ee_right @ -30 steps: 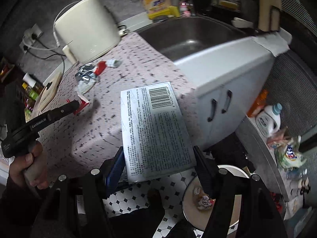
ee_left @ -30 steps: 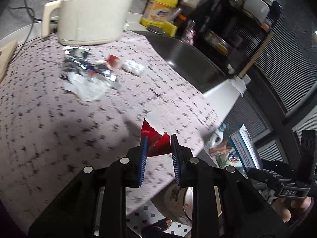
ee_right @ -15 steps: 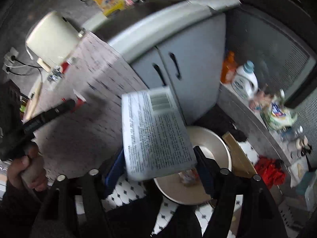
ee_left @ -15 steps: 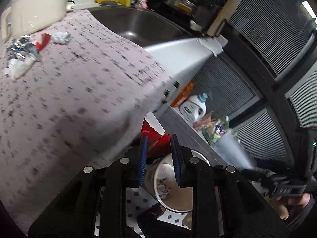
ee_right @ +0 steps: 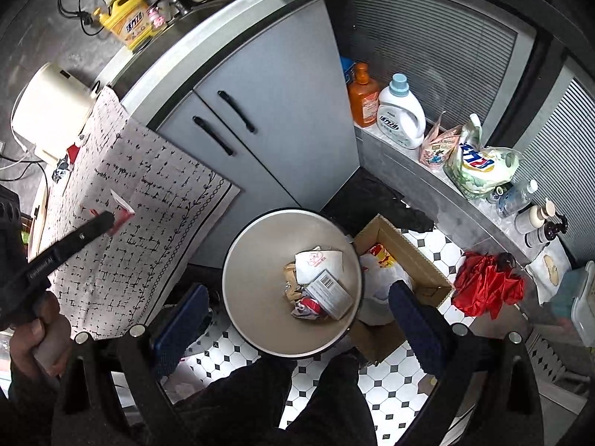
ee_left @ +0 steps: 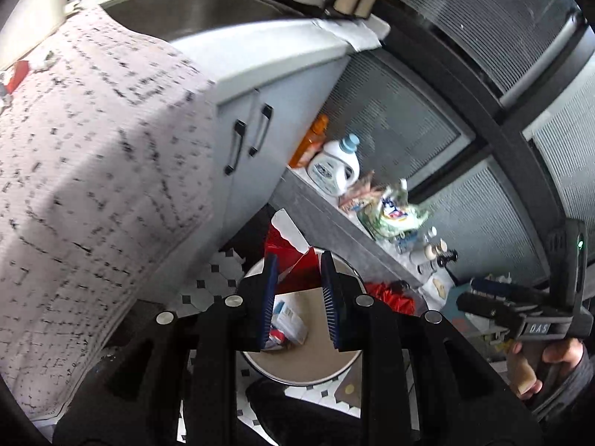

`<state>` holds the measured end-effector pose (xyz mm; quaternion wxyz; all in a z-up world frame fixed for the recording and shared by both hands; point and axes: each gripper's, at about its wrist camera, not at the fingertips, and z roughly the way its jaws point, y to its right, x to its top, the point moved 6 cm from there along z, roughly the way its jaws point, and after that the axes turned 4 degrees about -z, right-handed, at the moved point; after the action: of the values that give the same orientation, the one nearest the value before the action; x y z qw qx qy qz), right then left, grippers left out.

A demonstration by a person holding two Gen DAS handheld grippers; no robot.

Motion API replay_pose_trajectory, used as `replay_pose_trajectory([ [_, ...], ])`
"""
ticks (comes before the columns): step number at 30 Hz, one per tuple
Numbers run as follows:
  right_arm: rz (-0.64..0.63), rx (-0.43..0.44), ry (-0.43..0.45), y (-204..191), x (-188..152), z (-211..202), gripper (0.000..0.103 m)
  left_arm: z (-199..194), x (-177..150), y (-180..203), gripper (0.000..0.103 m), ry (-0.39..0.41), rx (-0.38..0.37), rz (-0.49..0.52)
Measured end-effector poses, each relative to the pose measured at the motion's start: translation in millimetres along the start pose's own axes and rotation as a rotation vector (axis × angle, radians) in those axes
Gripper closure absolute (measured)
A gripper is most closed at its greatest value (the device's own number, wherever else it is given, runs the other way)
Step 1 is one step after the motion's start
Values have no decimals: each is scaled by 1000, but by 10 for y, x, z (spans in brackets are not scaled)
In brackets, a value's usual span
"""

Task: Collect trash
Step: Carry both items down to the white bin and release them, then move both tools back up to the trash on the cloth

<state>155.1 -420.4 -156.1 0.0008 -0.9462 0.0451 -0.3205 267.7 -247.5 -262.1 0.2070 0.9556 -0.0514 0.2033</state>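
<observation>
On the left of the right wrist view, at nine o'clock, the left tongs grip a red wrapper above the patterned surface. In the left wrist view the same wrapper sits pinched between the blue pads, poised over the near rim of the round bin on the floor. By my judgement this piece is about to be dropped but has not been let go.

Toward the centre, the bin holds a small pile at its bottom: a flat packet with a barcode, a white crumpled wrapper and some brownish and red scraps. The right tongs stand wide apart at six o'clock above the bin with nothing between them, so that hand's load looks delivered.

What is left: a few scraps lie far back on the surface at ten o'clock, just beside the cream appliance. In the left wrist view only a red corner of them shows at the left edge, so I judge the task partly done.

To the right, a cardboard box touches the bin. Whether it and the red crumpled thing at three o'clock count as trash, I cannot tell. The surface in the left wrist view is blurred, its far left cut off. The bin's bottom is partly hidden by the left tongs there.
</observation>
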Motion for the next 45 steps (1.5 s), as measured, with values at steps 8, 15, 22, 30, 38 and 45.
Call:
replay_pose_trajectory([
  [8,22,-6,25,281,19,-147,8,332,-184,434,79,-104,-51,56],
  [15,55,-7,29,428,12,-148,8,335,-148,598,23,-95,-94,88],
  [22,40,10,32,252,67,-82,8,182,39,358,11,-49,-43,73],
  [30,-25,33,54,-228,267,-46,8,-206,223,-170,8,41,23,9],
  [38,-88,76,119,-859,535,-66,8,-739,393,-864,8,149,81,-80],
  [45,-127,104,163,-1527,747,-21,8,-1219,509,-1635,8,244,129,-164],
])
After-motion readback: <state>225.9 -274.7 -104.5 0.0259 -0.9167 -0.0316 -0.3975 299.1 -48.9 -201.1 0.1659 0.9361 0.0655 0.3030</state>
